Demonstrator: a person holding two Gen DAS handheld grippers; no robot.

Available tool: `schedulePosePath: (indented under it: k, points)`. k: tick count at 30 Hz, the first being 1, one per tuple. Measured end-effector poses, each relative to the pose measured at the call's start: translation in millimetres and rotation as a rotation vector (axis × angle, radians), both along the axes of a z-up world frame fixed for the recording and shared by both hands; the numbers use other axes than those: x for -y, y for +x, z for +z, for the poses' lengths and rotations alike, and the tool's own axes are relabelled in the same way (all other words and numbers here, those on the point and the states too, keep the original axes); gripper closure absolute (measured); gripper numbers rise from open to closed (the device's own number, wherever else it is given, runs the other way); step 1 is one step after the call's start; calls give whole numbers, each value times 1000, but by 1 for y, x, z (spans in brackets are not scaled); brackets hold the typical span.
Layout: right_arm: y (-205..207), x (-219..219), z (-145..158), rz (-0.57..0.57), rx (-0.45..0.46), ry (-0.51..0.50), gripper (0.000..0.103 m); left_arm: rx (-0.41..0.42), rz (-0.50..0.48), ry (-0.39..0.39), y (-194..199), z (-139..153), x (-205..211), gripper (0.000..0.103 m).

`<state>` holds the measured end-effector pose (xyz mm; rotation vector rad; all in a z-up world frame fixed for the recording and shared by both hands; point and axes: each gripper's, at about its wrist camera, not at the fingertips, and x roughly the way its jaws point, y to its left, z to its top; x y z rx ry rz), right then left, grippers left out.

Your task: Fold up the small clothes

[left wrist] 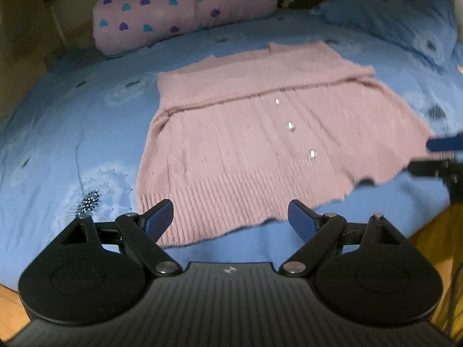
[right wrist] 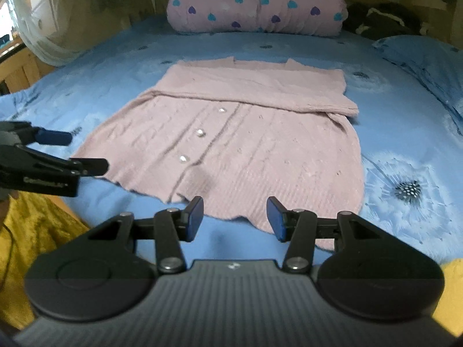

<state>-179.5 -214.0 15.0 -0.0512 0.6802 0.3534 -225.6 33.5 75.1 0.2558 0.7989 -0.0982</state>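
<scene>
The left gripper (left wrist: 230, 221) has its jaws wide apart and nothing is between them; they hover over the near hem of the pink knitted cardigan (left wrist: 260, 133). The right gripper (right wrist: 234, 219) has its jaws at a middle width, also with nothing held, above the same hem of the cardigan (right wrist: 231, 133).

The cardigan lies flat on the blue bedsheet (left wrist: 72, 133), with both sleeves folded across the chest and three shiny buttons (left wrist: 290, 126) in a row on the front.

The left wrist view shows the cardigan's left edge and only the tips of the right gripper at the picture's right border. The right wrist view shows the left gripper (right wrist: 86, 153) from the side, beside the cardigan's left corner, and the cardigan's right edge, which is clearer here. It also shows yellow fabric (right wrist: 34, 231) at the lower left, below the bed edge.

Behind the cardigan a rolled pink quilt with hearts (right wrist: 257, 3) lies across the bed. To the right of the cardigan is a blue pillow (left wrist: 399, 26), and a dandelion print (right wrist: 408, 190) is on the sheet. Nothing covers the cardigan.
</scene>
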Motion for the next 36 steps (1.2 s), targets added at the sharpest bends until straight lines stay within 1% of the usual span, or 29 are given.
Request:
schedulePosePath:
  k: [3,5,7,8,9,10,11,15,18,23,25,30,36]
  points:
    - [-4,-4,-8,-45,34,-69,53,-15,-30,31,-3,-10,3,14]
    - [-6,-7,-12,-38,38,-105,53,-23,-44,69,-4,-19,6,14]
    - [-7,-10,-16,-22,37,-117,52,-25,-47,107,-3,-27,8,14]
    - [-8,-11,-18,-11,33,-118,50,-21,-47,119,-2,-30,8,14]
    - [-7,-12,-19,-4,26,-122,40,-17,-46,123,-2,-33,8,14]
    - [-8,-14,-21,0,23,-126,33,-15,-41,124,0,-35,8,14]
    - [-8,-15,-22,0,29,-132,32,-12,-33,123,1,-37,8,14]
    - [-6,-19,-29,-6,38,-187,31,-3,-16,130,10,-43,7,13]
    - [-3,-19,-32,-12,45,-198,31,5,-9,131,16,-46,7,13]
    - [1,-28,-36,-31,100,-297,30,23,-7,134,24,-50,6,10]
    - [3,-30,-39,-28,119,-318,30,23,-3,129,27,-51,5,10]
    - [10,-29,-43,-30,134,-309,30,31,4,132,36,-53,5,9]
    - [19,-24,-44,-61,139,-280,31,48,73,107,51,-58,4,8]
